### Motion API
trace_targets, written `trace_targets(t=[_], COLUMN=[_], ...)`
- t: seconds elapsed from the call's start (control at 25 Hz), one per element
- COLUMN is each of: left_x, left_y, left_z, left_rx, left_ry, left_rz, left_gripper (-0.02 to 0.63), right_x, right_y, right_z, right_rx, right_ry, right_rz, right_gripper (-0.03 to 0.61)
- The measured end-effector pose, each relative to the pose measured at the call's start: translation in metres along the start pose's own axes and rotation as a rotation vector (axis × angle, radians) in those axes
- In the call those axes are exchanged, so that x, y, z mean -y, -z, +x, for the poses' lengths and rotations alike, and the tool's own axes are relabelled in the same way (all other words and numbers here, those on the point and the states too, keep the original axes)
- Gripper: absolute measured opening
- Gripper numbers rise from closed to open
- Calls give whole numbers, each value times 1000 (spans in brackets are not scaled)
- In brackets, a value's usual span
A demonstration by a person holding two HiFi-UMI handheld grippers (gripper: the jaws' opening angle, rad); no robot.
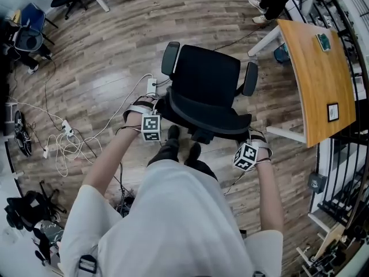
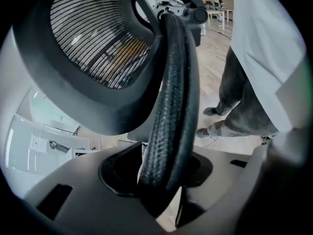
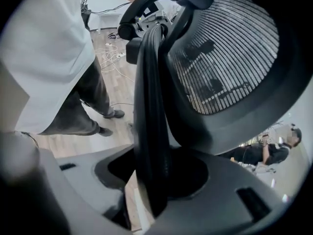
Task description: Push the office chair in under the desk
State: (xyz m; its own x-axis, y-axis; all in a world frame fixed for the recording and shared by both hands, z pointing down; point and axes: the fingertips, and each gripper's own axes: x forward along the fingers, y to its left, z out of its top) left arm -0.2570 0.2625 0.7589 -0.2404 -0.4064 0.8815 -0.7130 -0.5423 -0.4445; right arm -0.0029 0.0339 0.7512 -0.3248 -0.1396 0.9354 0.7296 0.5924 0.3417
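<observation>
The office chair (image 1: 207, 79) stands on the wooden floor right in front of you, its backrest (image 1: 202, 117) toward you and its seat facing away, and it isn't under the bench (image 1: 323, 79) yet. The bench lies off to your right and slightly ahead, near the chair's right armrest (image 1: 251, 77) but clear of it. Its long edge runs away from you, roughly in line with the way the seat now faces. That's the relation your next move turns on, as I judge it: a straight shove forward would slide the chair along the bench and not in under it, so the seat has to swing round to the right first. Your right tongs (image 1: 248, 138) are the nearer pair to the bench, so they'd probably act as the pivot while your left tongs (image 1: 157, 111) carry the wider arc. Both pairs are clenched on the backrest's padded rim, one at each side. In the left gripper view the textured rim (image 2: 171, 106) runs down into the gap between the jaws with the mesh panel (image 2: 98, 38) above, and the right gripper view shows the same rim (image 3: 151, 121) wedged between its jaws. Both of your forearms reach forward and down at about the same height, with the marker cubes turned up and your feet just behind the chair's base. Mind the bench's white leg (image 1: 262, 39) ahead of that armrest as the chair comes round.
</observation>
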Motion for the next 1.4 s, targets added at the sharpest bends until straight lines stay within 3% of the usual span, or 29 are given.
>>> trace_targets(t=[0.12,0.2,0.8,1.4], left_x=[-1,1,-5,-66], left_y=[-3,-4,-9,-42], left_z=[2,3,10,49], left_rx=[20,21,29,89], left_ry=[-9,-8,22,38], left_rz=[25,32,93,214], left_gripper=[140,130,114,112], right_x=[4,10,12,31], right_y=[5,7,12,41], right_z=[7,9,12,16], right_rx=[-24,-28,-32,-100], right_ry=[56,106,140,170], right_rz=[-13,-16,33,197], right_gripper=[175,92,89,95])
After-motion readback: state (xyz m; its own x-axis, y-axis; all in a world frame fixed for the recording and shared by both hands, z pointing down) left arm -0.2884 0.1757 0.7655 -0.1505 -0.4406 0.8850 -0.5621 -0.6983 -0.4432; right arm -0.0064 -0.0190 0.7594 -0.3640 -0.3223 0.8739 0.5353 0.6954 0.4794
